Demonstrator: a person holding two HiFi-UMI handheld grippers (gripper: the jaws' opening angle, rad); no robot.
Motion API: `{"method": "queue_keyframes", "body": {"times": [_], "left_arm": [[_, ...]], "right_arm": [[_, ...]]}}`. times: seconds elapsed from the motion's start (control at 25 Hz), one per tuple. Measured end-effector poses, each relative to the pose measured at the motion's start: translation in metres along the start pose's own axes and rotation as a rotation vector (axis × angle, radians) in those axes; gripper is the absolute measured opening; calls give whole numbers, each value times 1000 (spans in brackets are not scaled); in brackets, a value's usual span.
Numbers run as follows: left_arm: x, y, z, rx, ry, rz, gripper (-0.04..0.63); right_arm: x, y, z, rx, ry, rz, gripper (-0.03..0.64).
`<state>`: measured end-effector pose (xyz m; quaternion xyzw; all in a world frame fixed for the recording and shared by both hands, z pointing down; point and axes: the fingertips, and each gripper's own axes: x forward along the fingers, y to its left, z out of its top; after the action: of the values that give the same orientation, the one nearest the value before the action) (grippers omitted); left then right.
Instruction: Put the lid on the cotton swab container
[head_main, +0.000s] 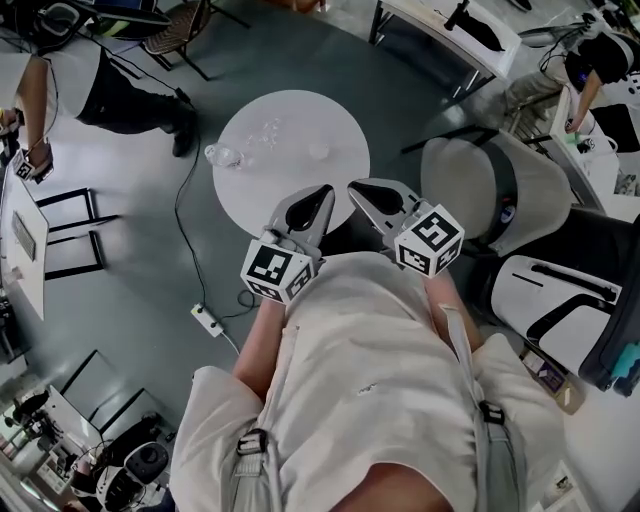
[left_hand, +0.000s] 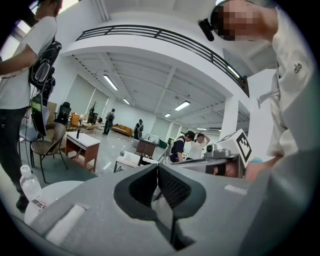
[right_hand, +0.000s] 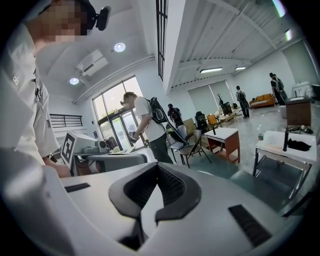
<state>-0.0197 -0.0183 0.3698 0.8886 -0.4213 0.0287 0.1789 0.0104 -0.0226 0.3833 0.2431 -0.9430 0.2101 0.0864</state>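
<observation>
In the head view a round white table (head_main: 300, 185) stands below me. On it lie a faint clear container (head_main: 266, 130) and a small round clear piece (head_main: 318, 151), perhaps the lid; both are too small to tell apart for sure. My left gripper (head_main: 324, 191) and right gripper (head_main: 356, 187) are held close to my chest, over the table's near edge and well apart from those items. Both are shut with nothing between the jaws, as the left gripper (left_hand: 158, 168) and right gripper (right_hand: 157, 167) show in their own views, which point level across the room.
A clear water bottle (head_main: 224, 156) lies at the table's left edge and shows again as a bottle (left_hand: 30, 185) in the left gripper view. Grey armchairs (head_main: 500, 190) stand to the right, a cable and power strip (head_main: 207, 319) on the floor to the left. People stand around the room.
</observation>
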Motion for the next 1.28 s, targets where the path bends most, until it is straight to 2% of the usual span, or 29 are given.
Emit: {"method": "queue_keyframes", "body": {"times": [0.44,0.76,0.88,1.04,1.28], "left_arm": [[-23,-68,-38,-34,45,19,11],[-53,-113,-70,-54,78,71,11],[-65,-122,-80,-62,86,104,11],[-87,-132,-95,-109,100,150,11],[-96,-137,-100,-128,92,165,11]], "right_arm": [[-62,28,-45,57,16,14,8],[-98,60,-81,96,20,60,8],[-101,68,-93,112,27,86,8],[-103,88,-106,134,39,126,8],[-99,106,-108,135,43,166,8]]}}
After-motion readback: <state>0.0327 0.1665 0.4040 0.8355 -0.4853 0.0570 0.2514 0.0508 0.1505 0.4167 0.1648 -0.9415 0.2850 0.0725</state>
